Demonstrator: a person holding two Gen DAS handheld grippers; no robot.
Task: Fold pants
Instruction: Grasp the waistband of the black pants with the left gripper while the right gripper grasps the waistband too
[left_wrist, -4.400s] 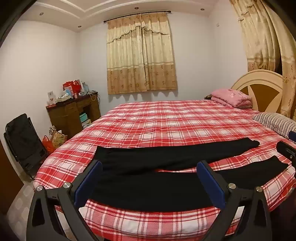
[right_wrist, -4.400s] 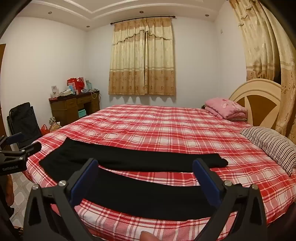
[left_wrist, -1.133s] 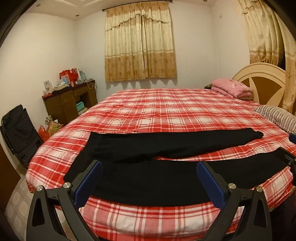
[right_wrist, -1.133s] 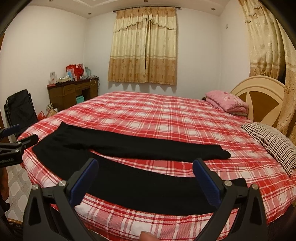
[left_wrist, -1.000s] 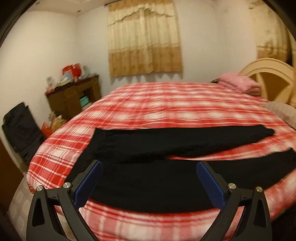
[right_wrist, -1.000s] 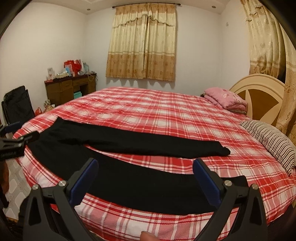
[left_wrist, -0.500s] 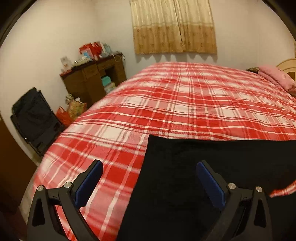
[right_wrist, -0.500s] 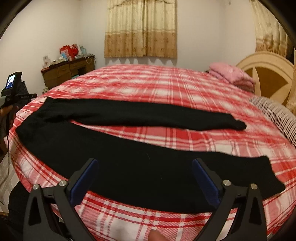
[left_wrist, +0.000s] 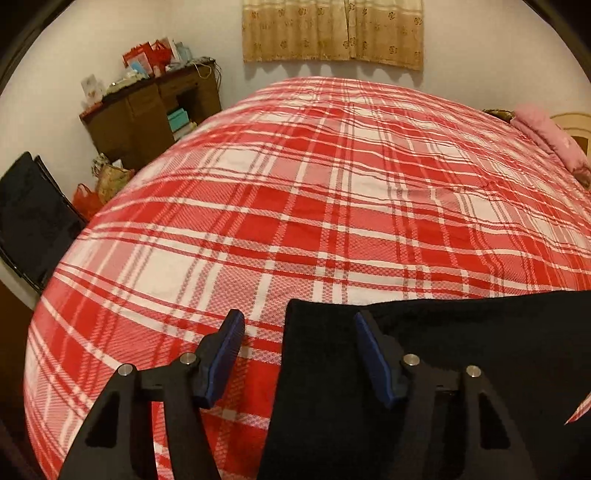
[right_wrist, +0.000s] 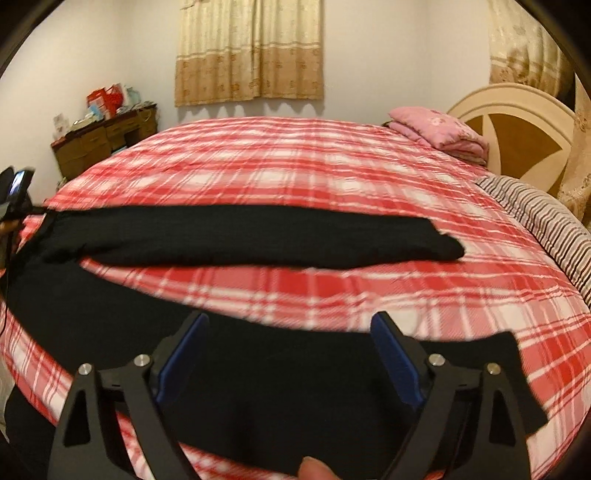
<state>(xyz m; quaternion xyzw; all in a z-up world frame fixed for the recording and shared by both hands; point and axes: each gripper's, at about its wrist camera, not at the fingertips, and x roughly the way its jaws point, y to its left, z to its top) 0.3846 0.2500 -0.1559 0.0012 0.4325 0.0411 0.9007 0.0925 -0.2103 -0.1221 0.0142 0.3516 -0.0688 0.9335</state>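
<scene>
No fold yet: the long black knit pants (right_wrist: 236, 236) lie spread, legs apart, on the red plaid bed (left_wrist: 332, 192), both grippers' fingers (left_wrist: 373, 354) released and narrowing around them, left (left_wrist: 297, 354) astride the waistband corner, right (right_wrist: 291, 354) above the near leg.

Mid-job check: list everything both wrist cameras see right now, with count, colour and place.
pants: 1, black, flat on the near part of the bed, legs spread apart
bedspread: 1, red and white plaid, covering the bed
folded blanket: 1, pink, far right by the headboard
pillow: 1, striped, right edge of the bed
headboard: 1, cream and brown, far right
curtains: beige, back wall and right wall
desk: 1, dark brown, cluttered top, left wall
folding chair: 1, black, left of the bed
left gripper: fingers apart, have just been closing over the waistband corner, nothing pinched yet
right gripper: fingers wide, have just been closing, over the near leg
fingertip: 1, bottom edge of the right view
</scene>
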